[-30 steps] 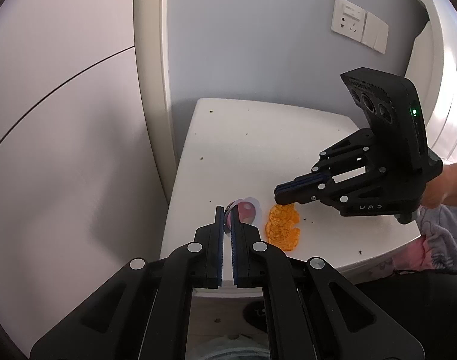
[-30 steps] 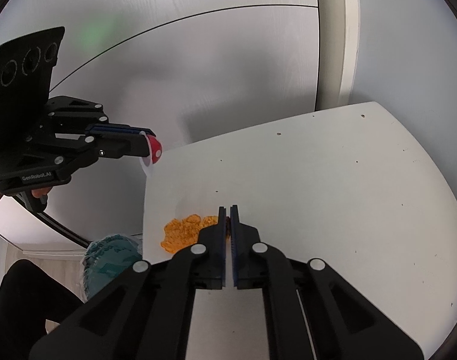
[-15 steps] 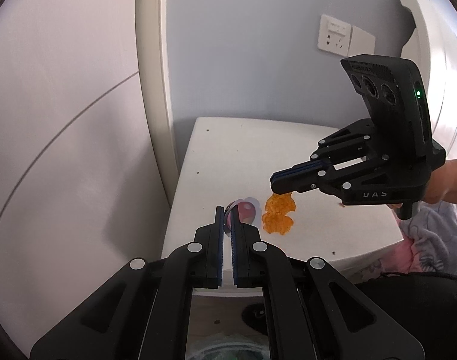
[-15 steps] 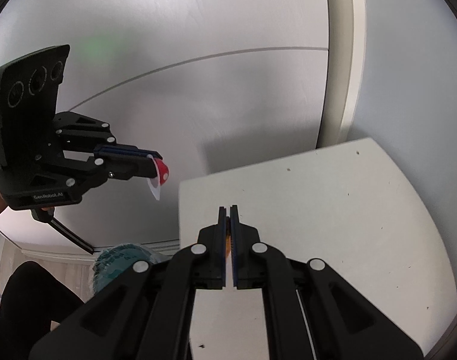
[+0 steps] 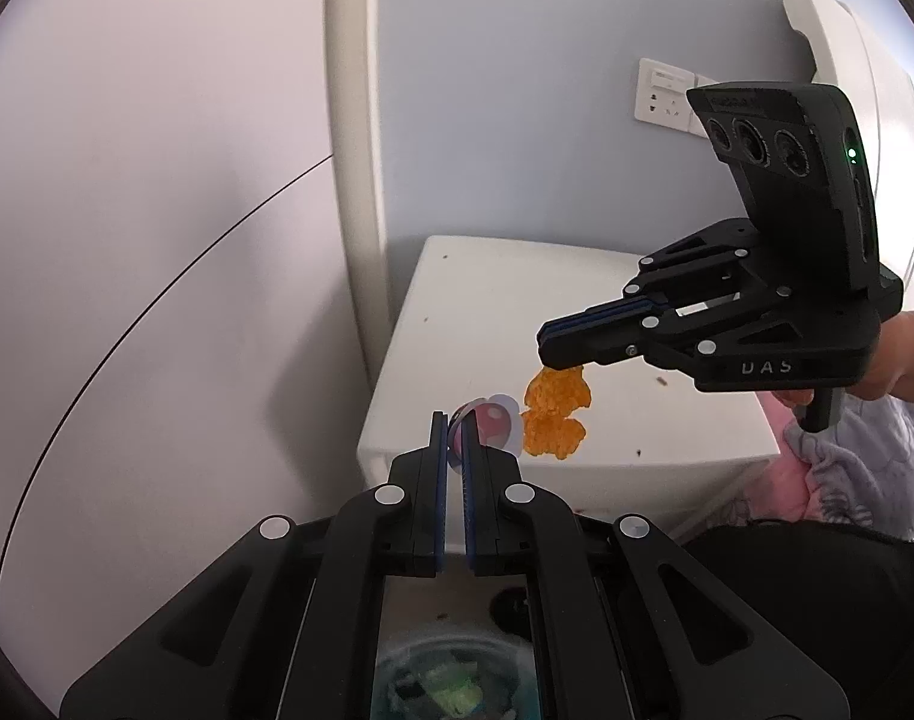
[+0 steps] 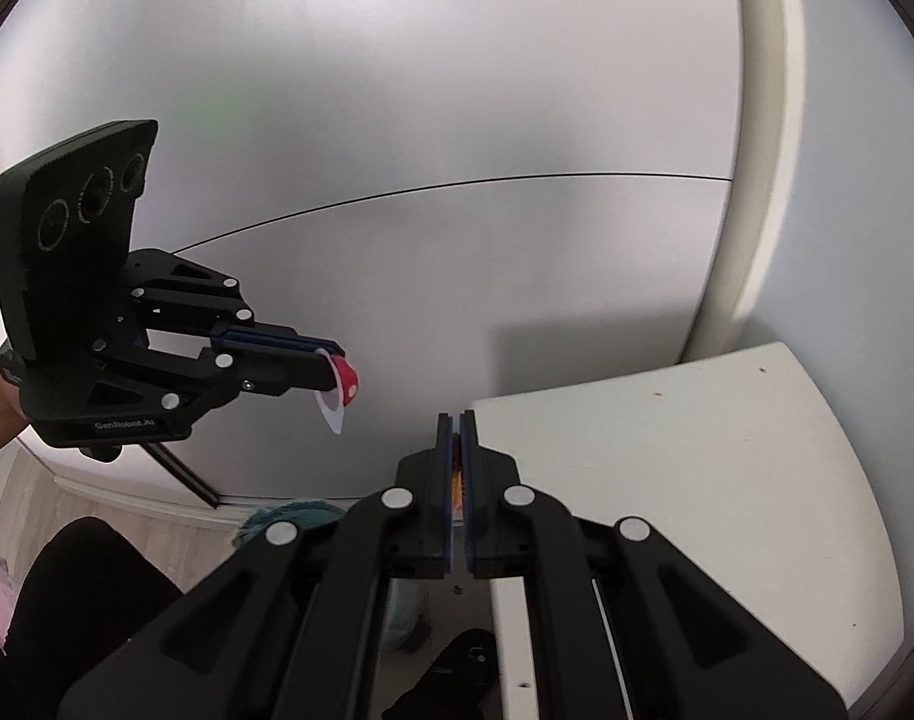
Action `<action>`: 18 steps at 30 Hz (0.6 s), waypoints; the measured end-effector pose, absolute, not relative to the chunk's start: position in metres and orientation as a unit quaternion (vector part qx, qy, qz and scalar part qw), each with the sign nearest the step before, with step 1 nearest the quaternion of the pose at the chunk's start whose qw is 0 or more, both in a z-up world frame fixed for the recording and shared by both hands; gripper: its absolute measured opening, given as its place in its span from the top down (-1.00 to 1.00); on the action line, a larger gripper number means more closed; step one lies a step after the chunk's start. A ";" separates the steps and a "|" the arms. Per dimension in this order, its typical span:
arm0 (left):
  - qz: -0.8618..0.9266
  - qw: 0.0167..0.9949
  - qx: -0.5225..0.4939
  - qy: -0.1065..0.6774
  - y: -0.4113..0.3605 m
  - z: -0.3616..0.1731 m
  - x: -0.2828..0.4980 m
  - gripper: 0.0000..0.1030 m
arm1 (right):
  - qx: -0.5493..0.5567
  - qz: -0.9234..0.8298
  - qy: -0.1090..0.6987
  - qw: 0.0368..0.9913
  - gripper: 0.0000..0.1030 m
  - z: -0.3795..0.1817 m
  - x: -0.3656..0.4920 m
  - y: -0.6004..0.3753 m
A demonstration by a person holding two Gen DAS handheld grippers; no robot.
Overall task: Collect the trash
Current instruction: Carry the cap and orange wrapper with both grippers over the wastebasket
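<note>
My left gripper (image 5: 453,420) is shut on a small white and red wrapper (image 5: 493,425), held in the air off the left edge of the white table (image 5: 667,420). The same wrapper (image 6: 339,396) shows at the left gripper's tip (image 6: 330,369) in the right wrist view. My right gripper (image 5: 547,354) is shut on an orange peel (image 5: 556,414) that hangs below its fingertips, above the table. In the right wrist view only a sliver of the peel (image 6: 455,480) shows between the right gripper's fingertips (image 6: 455,420).
A bin with a teal liner (image 5: 444,684) sits on the floor below my left gripper; it also shows in the right wrist view (image 6: 294,519). A white wardrobe door (image 6: 396,120) stands left of the table. A wall socket (image 5: 667,102) and pink bedding (image 5: 847,462) are at the right.
Both grippers have risen and drawn back from the table. The orange peel has been lifted off the tabletop and now hangs from the right gripper.
</note>
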State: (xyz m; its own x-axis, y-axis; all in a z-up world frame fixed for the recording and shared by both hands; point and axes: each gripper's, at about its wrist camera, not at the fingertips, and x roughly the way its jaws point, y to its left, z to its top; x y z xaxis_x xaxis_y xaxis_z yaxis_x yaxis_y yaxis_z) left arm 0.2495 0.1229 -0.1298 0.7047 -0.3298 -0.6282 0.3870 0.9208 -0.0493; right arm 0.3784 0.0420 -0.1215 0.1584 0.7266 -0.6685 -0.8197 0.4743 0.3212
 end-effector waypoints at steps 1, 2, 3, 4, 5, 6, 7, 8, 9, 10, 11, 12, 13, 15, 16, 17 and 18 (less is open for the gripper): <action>-0.189 0.923 0.042 0.332 0.126 -0.130 0.243 0.94 | -0.058 0.513 0.401 0.757 0.91 -0.121 0.375 0.045; -0.186 0.924 0.041 0.333 0.128 -0.130 0.239 0.94 | -0.059 0.516 0.401 0.754 0.91 -0.121 0.372 0.048; -0.182 0.924 0.039 0.334 0.132 -0.130 0.232 0.94 | -0.060 0.521 0.401 0.751 0.91 -0.121 0.366 0.052; -0.178 0.925 0.039 0.334 0.134 -0.131 0.227 0.94 | -0.062 0.526 0.401 0.748 0.91 -0.122 0.361 0.056; -0.173 0.925 0.036 0.336 0.138 -0.132 0.219 0.94 | -0.063 0.530 0.400 0.745 0.91 -0.124 0.357 0.059; -0.169 0.926 0.034 0.337 0.141 -0.133 0.213 0.94 | -0.065 0.536 0.401 0.740 0.91 -0.125 0.350 0.065; -0.164 0.926 0.031 0.339 0.145 -0.135 0.207 0.94 | -0.066 0.540 0.402 0.737 0.91 -0.125 0.347 0.069; -0.160 0.926 0.029 0.341 0.147 -0.138 0.203 0.94 | -0.067 0.544 0.402 0.734 0.91 -0.130 0.346 0.071; -0.156 0.926 0.028 0.344 0.150 -0.141 0.196 0.94 | -0.069 0.549 0.404 0.728 0.91 -0.133 0.340 0.078; -0.151 0.925 0.024 0.346 0.154 -0.144 0.189 0.94 | -0.070 0.552 0.405 0.725 0.91 -0.134 0.334 0.083; -0.148 0.925 0.022 0.348 0.157 -0.147 0.185 0.94 | -0.071 0.555 0.406 0.722 0.91 -0.136 0.330 0.086; -0.144 0.925 0.020 0.351 0.160 -0.152 0.179 0.94 | -0.073 0.560 0.409 0.716 0.91 -0.140 0.324 0.092; -0.139 0.924 0.017 0.355 0.164 -0.156 0.173 0.94 | -0.075 0.563 0.410 0.714 0.91 -0.142 0.321 0.096; -0.132 0.924 0.012 0.360 0.169 -0.164 0.164 0.94 | -0.080 0.569 0.414 0.706 0.91 -0.150 0.313 0.104; -0.127 0.923 0.009 0.363 0.172 -0.169 0.158 0.94 | -0.081 0.571 0.416 0.703 0.91 -0.152 0.309 0.107; -0.125 0.922 0.006 0.366 0.175 -0.172 0.155 0.94 | -0.082 0.573 0.418 0.700 0.91 -0.155 0.306 0.110; -0.121 0.921 0.002 0.370 0.178 -0.177 0.150 0.94 | -0.084 0.576 0.421 0.696 0.91 -0.160 0.303 0.113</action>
State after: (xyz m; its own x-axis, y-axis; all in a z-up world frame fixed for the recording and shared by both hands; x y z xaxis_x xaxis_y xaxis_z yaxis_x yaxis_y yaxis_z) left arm 0.1498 0.1783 -0.1772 0.6974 -0.2214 -0.6816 0.2244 0.9707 -0.0857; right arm 0.3029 0.1133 -0.1597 -0.0167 0.7302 -0.6830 -0.8723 0.3232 0.3668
